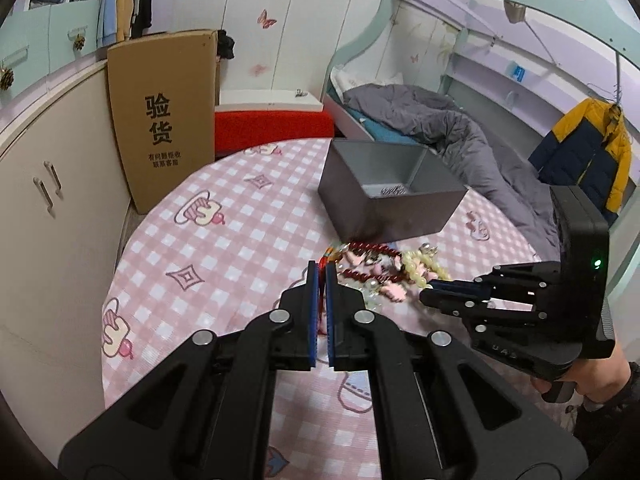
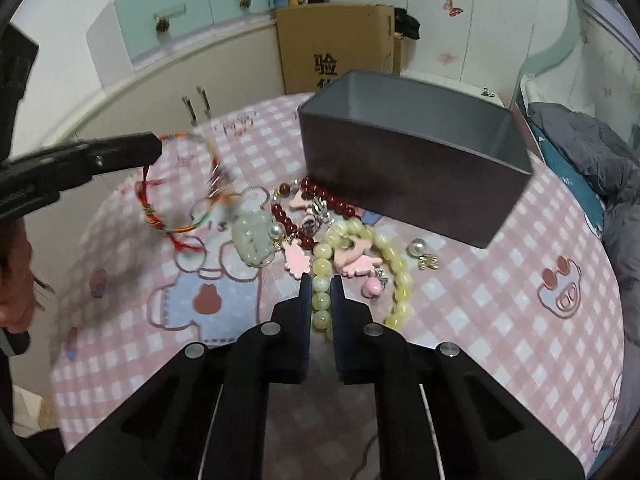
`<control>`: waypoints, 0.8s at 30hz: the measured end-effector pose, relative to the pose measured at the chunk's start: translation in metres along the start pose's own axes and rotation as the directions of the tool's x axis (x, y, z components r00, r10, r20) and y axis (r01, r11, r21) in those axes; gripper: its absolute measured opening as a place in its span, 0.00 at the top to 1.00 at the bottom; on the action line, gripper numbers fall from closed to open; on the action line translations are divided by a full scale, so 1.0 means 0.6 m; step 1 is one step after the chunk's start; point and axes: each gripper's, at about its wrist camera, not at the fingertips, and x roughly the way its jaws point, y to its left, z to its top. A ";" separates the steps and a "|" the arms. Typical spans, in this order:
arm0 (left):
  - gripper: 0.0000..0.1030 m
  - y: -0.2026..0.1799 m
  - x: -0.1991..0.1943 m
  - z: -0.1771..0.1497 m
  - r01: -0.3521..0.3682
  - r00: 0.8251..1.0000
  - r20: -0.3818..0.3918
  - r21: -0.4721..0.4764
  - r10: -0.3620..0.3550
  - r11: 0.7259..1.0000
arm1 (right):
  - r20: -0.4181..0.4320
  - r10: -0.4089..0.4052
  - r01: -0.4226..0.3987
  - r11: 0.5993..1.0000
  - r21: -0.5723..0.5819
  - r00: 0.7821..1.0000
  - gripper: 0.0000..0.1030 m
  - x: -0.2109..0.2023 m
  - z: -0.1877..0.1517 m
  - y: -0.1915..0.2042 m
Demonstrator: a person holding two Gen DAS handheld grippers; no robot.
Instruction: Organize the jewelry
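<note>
Far left, the right wrist view catches the left gripper (image 2: pixel 154 150) side-on, jaws clenched on a multicoloured cord bracelet (image 2: pixel 180 196) that dangles off the cloth, blurred. The left wrist view shows only a sliver of that cord pinched between the left gripper's blue pads (image 1: pixel 313 296); the loop itself is hidden there.

Moving right, the pile of jewelry sits on the pink checked tablecloth (image 2: pixel 500 320), just in front of the grey box (image 2: pixel 412 168). The right wrist view spells it out: a pale jade pendant (image 2: pixel 252 236), a dark red bead bracelet (image 2: pixel 320 194), pink charms (image 2: pixel 297 261), a pearl earring (image 2: pixel 417 247) and a yellow-green bead bracelet (image 2: pixel 362 240). The right gripper (image 2: pixel 321 292) is low over it, jaws narrowly parted either side of the yellow-green beads; whether they press the beads, I cannot tell.

The left wrist view looks down into the box (image 1: pixel 390 194) and finds something small and silvery (image 1: pixel 394 191) on its floor; the right wrist view shows only the outer wall and rim. From the left, the right gripper (image 1: pixel 430 294) comes in from the right edge, tips at the pile's edge.

Writing: the cardboard carton (image 1: pixel 162 114) behind the table reads 验货 in large characters; the smaller lines beneath are too small to read. In the right wrist view only 验 shows above the box.
</note>
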 end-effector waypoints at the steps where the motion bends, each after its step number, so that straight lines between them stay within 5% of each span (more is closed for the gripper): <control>1: 0.97 0.001 -0.003 0.001 0.004 1.000 0.006 0.003 -0.004 1.000 | 0.021 0.025 -0.026 0.999 0.024 0.999 0.92 -0.013 0.000 -0.006; 16: 0.97 -0.027 -0.047 0.032 0.050 0.995 0.081 0.027 -0.052 0.998 | 0.219 0.192 -0.231 0.958 0.171 0.957 0.92 -0.124 0.029 -0.053; 24: 0.97 -0.052 -0.059 0.064 0.082 0.989 0.122 0.056 -0.088 0.995 | 0.286 0.180 -0.230 0.961 0.153 0.941 0.92 -0.168 0.062 -0.068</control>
